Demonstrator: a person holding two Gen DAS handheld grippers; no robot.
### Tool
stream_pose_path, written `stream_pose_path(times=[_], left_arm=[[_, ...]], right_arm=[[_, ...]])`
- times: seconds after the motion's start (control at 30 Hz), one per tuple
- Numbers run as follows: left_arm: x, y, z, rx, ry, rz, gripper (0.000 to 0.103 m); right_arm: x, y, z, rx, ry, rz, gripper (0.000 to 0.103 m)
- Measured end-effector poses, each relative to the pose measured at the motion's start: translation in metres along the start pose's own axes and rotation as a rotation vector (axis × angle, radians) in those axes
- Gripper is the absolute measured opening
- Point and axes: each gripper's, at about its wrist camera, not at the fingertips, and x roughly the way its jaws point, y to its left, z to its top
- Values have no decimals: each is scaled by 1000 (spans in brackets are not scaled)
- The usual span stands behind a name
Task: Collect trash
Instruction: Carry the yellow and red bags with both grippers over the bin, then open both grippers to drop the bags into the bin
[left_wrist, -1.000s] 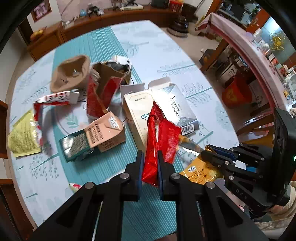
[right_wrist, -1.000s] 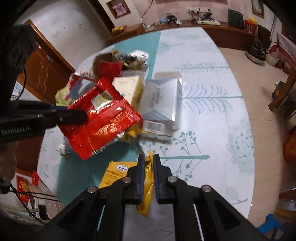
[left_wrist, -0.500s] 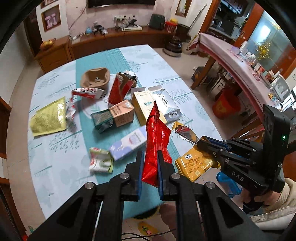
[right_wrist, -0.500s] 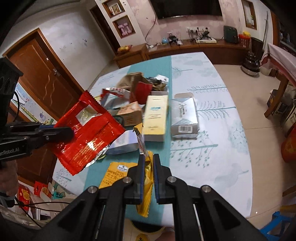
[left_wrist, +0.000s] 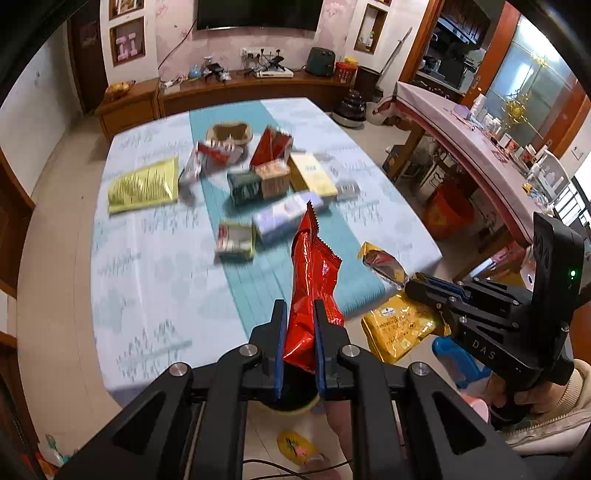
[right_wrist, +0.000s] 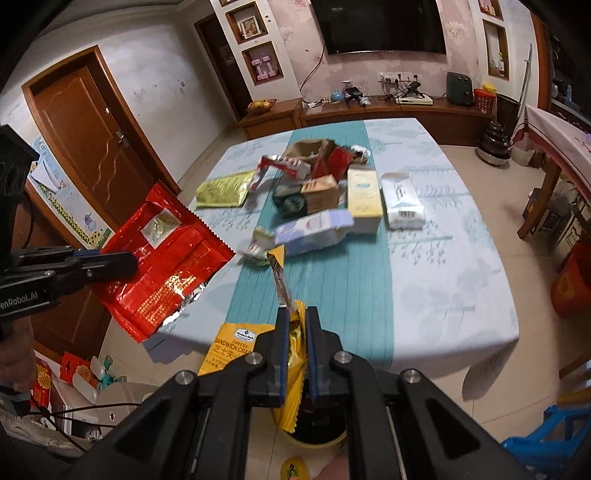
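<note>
Our left claw (left_wrist: 298, 328) pinches red bag (left_wrist: 312, 280). Our right claw (right_wrist: 295, 332) pinches yellow bag (right_wrist: 291, 354). Both bags hang off worktop (right_wrist: 443, 266) edge, over dark bin (right_wrist: 317, 424) on floor. Bin inside too dark to see. Boxes (right_wrist: 364, 197) lie on worktop.

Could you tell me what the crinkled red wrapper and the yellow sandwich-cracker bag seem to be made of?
The crinkled red wrapper, pinched in the left gripper, looks like glossy metallised plastic film: bright glints, a silver inner edge and a zigzag seal. The yellow sandwich-cracker bag, in the right gripper, looks like printed foil-lined plastic, with shiny creases and a silvery torn strip.
</note>
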Motion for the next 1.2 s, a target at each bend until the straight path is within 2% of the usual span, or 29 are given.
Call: stream_pose_path(times=[0.23,0.47,0.7,0.9,1.13,1.17,1.2], left_arm=[[9,-1,-51,2,66,4,11],[45,-3,-94,-64,144,4,11],[134,1,-157,-152,255,29,11],[232,11,-209,-172,311,61,11],[343,40,-249,-233,345,85,12],[355,43,-253,-240,345,94,14],[369,48,-256,-248,344,106,21]], right_arm=[[-1,22,-42,14,61,-13,8],[26,22,-79,38,181,-14,8],[98,5,-134,57,306,-28,8],[189,-20,-190,82,389,-45,8],[297,-54,-250,124,431,-74,9],[309,-58,-257,131,435,-70,11],[323,-62,-264,134,440,-69,13]])
